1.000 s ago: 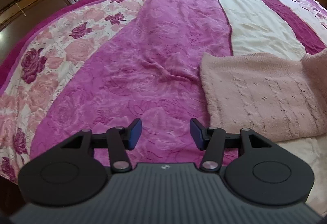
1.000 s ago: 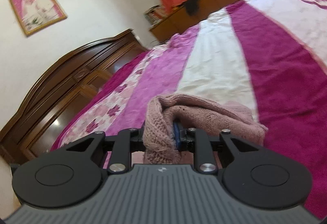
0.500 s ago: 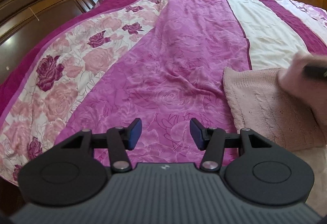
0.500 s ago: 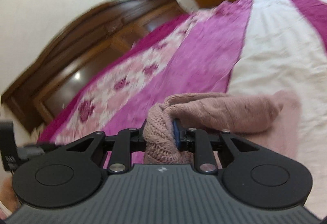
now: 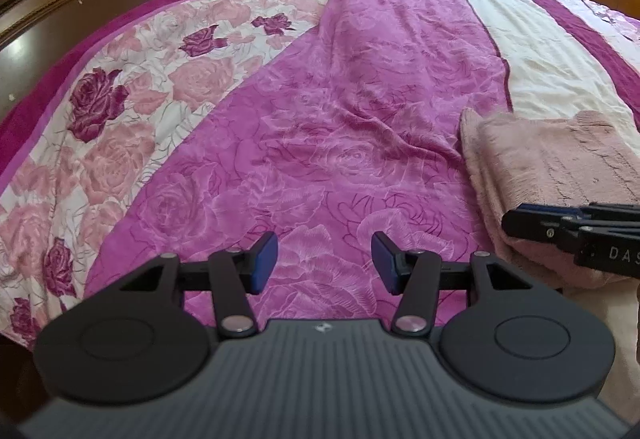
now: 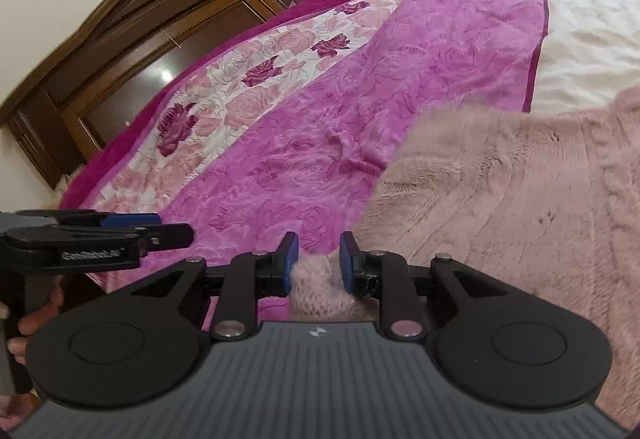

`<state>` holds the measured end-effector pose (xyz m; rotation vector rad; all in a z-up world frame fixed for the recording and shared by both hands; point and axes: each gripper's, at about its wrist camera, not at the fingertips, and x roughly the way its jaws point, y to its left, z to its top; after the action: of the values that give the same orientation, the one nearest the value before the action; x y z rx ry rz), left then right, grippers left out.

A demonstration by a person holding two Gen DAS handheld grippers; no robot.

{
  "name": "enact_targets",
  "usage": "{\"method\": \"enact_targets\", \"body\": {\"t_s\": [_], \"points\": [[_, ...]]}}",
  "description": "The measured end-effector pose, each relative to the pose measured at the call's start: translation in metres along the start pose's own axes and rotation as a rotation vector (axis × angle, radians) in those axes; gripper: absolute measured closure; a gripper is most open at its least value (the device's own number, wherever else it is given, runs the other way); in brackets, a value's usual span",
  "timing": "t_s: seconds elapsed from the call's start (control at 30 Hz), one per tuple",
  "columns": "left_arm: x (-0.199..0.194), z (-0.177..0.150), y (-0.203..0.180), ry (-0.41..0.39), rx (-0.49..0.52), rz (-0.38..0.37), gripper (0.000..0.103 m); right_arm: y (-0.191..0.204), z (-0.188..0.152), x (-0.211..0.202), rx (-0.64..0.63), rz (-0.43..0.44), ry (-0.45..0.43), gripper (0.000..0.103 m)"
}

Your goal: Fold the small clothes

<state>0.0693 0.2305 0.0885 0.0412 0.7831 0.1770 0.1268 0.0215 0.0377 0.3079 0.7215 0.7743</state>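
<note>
Sweater (image 6: 520, 175): folded, near bed (image 5: 320, 119) edge | left tool (image 5: 325, 263): wide apart, empty | right tool (image 6: 319, 259): partly parted around sweater's knit edge

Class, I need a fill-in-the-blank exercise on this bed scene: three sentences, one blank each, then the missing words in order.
1. The pink knit sweater lies on the ____, folded over on itself.
2. The left tool has its fingers spread, and between them there is ____.
3. A bunch of the sweater sits between the fingers of the ____ tool.

Missing words: bed; nothing; right
</note>
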Motion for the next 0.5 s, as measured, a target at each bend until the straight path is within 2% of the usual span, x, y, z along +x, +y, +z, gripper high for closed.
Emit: {"method": "enact_targets", "body": {"t_s": [0.13, 0.27, 0.33, 0.5], "points": [[0.000, 0.006, -0.010, -0.017, 0.009, -0.035, 0.049, -0.001, -0.001, -0.018, 0.048, 0.031, -0.021, 0.073], [0.001, 0.015, -0.028, -0.040, 0.009, -0.087, 0.049, -0.004, -0.004, -0.055, 0.065, 0.004, -0.095, 0.065], [0.002, 0.021, -0.040, -0.051, 0.010, -0.126, 0.049, -0.010, -0.005, -0.073, 0.079, -0.029, -0.128, 0.058], [0.016, 0.033, -0.069, -0.052, 0.015, -0.212, 0.049, -0.032, -0.009, -0.117, 0.081, -0.178, -0.214, 0.050]]}}
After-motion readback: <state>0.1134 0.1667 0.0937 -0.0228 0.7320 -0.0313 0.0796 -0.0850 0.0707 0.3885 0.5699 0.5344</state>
